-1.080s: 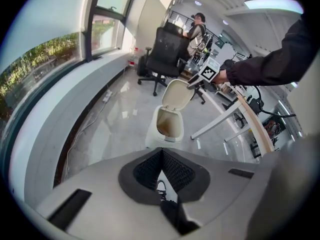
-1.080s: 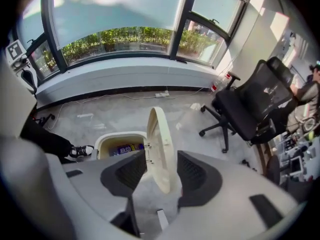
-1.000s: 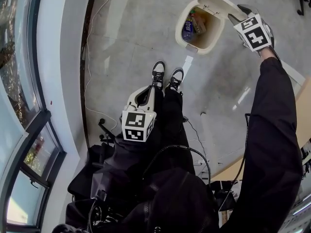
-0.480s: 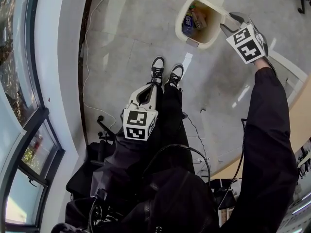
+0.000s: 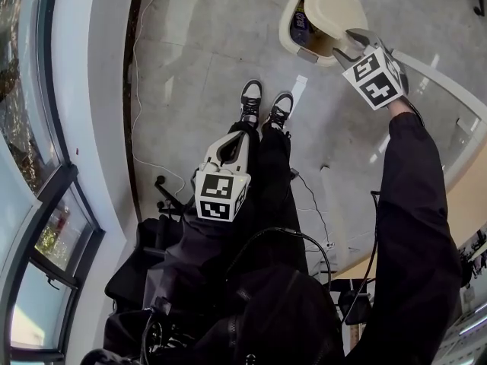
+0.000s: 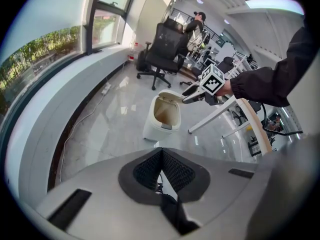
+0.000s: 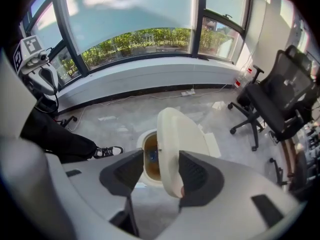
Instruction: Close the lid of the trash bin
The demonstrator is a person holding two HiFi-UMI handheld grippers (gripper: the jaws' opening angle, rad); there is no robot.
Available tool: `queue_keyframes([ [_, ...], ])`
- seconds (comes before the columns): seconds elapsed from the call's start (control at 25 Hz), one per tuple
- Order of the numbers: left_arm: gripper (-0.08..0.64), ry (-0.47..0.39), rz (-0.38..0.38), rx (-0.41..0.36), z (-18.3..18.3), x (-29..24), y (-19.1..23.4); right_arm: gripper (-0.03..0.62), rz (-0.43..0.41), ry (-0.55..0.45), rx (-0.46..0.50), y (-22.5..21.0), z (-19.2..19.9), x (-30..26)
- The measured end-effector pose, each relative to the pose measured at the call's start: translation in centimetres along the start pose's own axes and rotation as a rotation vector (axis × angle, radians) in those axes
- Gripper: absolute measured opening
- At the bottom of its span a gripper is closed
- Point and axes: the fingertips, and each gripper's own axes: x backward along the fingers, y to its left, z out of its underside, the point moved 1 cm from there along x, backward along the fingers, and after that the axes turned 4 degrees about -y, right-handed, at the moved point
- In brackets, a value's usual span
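The cream trash bin stands on the grey floor, at about 1 o'clock in the head view, with some litter inside. Its lid is tilted about half way over the opening. The right gripper is at the lid's 5 o'clock edge. Its jaws are apart with the lid's rim between them, and the jaw at 3 o'clock seems to touch it. The left gripper has its jaws pressed together and empty. It lies on the person's legs, toward 7 o'clock from the bin. A black office chair stands at 3 o'clock in the right gripper view.
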Motion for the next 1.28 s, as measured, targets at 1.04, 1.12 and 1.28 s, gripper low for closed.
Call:
queue_keyframes([
  [1.04,0.002,0.042,-0.009,0.017,4.8,-1.2,2.0,0.210,-0.088,0.064,-0.024,6.7,6.1,-12.1],
  [1.12,0.002,0.044,-0.009,0.016,4.8,-1.1,2.0,0.210,-0.088,0.073,-0.027,6.7,6.2,-12.5],
  [1.28,0.002,0.043,-0.008,0.011,4.7,-1.1,1.9,0.210,-0.080,0.078,-0.057,6.6,6.3,-12.9],
])
